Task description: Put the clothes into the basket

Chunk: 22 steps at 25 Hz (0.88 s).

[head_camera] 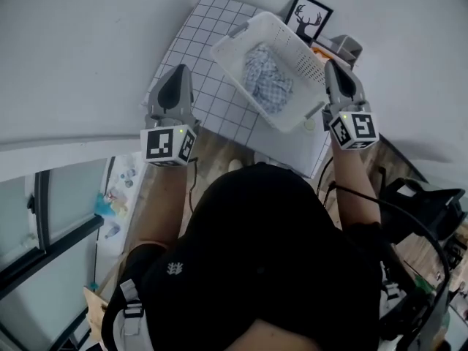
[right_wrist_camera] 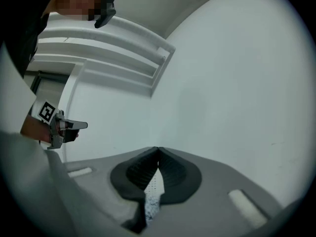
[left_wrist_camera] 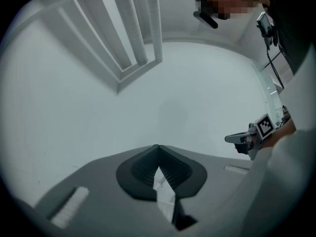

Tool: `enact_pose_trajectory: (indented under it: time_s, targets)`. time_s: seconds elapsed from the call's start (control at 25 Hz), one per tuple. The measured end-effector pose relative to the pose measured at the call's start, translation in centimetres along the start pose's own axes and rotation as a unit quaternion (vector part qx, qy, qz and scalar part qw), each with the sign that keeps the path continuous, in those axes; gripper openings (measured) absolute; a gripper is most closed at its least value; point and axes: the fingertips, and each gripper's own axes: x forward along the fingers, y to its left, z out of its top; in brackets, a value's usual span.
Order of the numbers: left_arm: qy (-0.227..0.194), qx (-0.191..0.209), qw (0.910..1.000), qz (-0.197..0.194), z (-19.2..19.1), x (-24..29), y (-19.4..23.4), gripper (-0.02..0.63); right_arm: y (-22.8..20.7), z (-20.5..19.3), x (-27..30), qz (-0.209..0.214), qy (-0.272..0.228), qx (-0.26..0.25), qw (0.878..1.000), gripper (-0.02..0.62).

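Left gripper (left_wrist_camera: 158, 148) and right gripper (right_wrist_camera: 158, 149) closed, empty; seemingly checked clothes (head_camera: 267, 77) lie in basket (head_camera: 232, 58).

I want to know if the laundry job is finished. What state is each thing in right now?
Basket: open at the top, with a cloth in it.
Cloth: crumpled, lying inside the basket.
Left gripper: shut, nothing between its jaws, held away from the basket.
Right gripper: shut, nothing between its jaws.
Grid mat: spread out flat.
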Motion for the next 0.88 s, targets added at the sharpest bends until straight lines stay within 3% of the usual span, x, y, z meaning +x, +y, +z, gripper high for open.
enact_pose_trajectory:
  time_s: [0.44, 0.88]
  targets:
    - [0.005, 0.002, 0.9999, -0.016, -0.1, 0.4, -1.9, 0.008, -3.4, -1.7, -4.9, -0.063, 0.029, 0.023, 0.997, 0.0]
    - [0.002, 0.001, 0.9997, -0.023, 0.2, 0.9, -2.5, 0.008, -3.8, -1.9, -5.3, -0.071, 0.034, 0.023, 0.997, 0.0]
